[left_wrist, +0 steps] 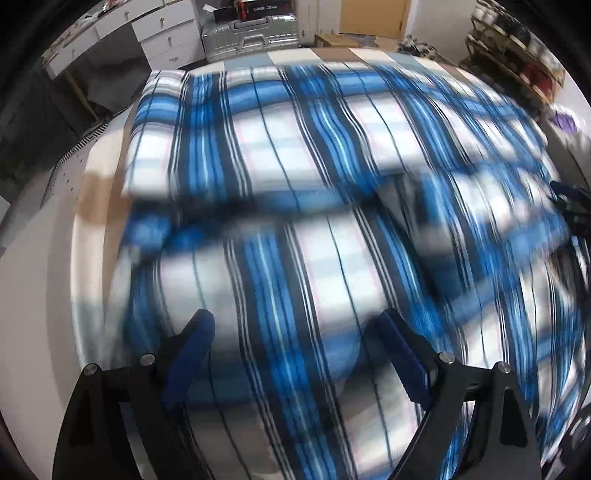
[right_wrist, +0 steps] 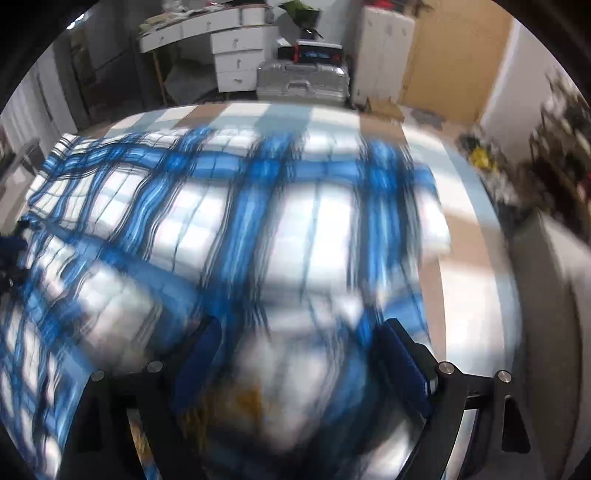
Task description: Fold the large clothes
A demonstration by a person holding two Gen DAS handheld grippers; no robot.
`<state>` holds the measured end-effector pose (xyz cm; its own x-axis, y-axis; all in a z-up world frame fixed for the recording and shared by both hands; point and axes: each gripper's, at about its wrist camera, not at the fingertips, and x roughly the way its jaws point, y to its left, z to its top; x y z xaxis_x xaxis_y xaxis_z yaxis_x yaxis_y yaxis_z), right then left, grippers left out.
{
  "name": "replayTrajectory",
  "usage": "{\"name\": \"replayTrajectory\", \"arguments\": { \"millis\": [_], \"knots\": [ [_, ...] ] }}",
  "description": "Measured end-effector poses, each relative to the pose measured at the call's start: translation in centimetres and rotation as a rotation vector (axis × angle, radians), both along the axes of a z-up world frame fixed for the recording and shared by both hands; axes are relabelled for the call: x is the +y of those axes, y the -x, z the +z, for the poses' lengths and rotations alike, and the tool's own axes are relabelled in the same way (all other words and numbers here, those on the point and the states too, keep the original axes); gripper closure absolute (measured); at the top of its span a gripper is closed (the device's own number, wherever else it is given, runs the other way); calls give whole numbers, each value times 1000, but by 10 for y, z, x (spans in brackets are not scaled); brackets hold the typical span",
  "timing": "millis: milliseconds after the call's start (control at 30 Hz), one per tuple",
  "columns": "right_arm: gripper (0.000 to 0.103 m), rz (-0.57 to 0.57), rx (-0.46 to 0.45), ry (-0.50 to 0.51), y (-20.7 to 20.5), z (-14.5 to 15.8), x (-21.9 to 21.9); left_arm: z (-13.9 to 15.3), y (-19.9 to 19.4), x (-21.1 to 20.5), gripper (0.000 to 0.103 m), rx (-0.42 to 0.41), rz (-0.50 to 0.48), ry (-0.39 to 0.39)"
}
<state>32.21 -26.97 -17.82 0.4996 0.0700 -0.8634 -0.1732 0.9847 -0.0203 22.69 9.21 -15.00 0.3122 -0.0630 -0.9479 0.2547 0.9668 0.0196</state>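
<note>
A large blue, white and black plaid cloth [left_wrist: 295, 155] lies over a bed with a checked cover [left_wrist: 332, 55]; it also fills the right wrist view [right_wrist: 229, 221]. A folded layer rests on its far half. My left gripper [left_wrist: 295, 325] is open, its blue pads wide apart just above the near plaid fabric. My right gripper [right_wrist: 299, 332] is open over the cloth's near right part. Both views are motion-blurred. The right gripper's tip shows at the left wrist view's right edge [left_wrist: 572, 206].
A silver suitcase [left_wrist: 251, 35] and white drawers [left_wrist: 166, 37] stand beyond the bed's far edge. A wooden door [right_wrist: 454, 55] is at the back right. Shelves with clutter [left_wrist: 517, 55] line the right side. The bed's right margin [right_wrist: 472, 258] is uncovered.
</note>
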Motion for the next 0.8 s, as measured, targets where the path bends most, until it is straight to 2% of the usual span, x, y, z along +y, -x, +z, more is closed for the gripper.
{"name": "replayTrajectory", "arguments": {
  "millis": [33,100,200,233,300,400,433,500,533,600,700,800],
  "knots": [
    [16,-14,8,9,11,3,-4,1,13,-1,15,9,-14,-1],
    [31,-1,-1,-43,43,21,-11,9,37,-4,16,7,-38,5],
    [29,30,-72,-146,99,58,-13,37,84,-13,16,-57,-67,84],
    [29,48,-84,-170,117,65,-10,51,107,-18,16,-92,-86,134],
    [27,127,-68,-218,159,74,5,70,141,-26,16,-145,-103,185],
    [27,257,-50,-249,211,68,38,86,164,-29,16,-221,-105,223],
    [27,298,-59,-241,229,64,50,92,182,-30,16,-256,-92,225],
    [27,361,-82,-200,256,51,71,94,179,-35,16,-292,-54,217],
    [27,373,-84,-177,262,45,76,94,191,-33,16,-299,-38,246],
    [27,342,-60,-128,271,27,77,89,197,-34,16,-299,-17,279],
    [29,278,-39,-185,276,13,59,84,211,-27,16,-299,22,319],
    [30,250,-72,-193,283,10,42,79,219,-31,16,-279,32,320]
  ]
}}
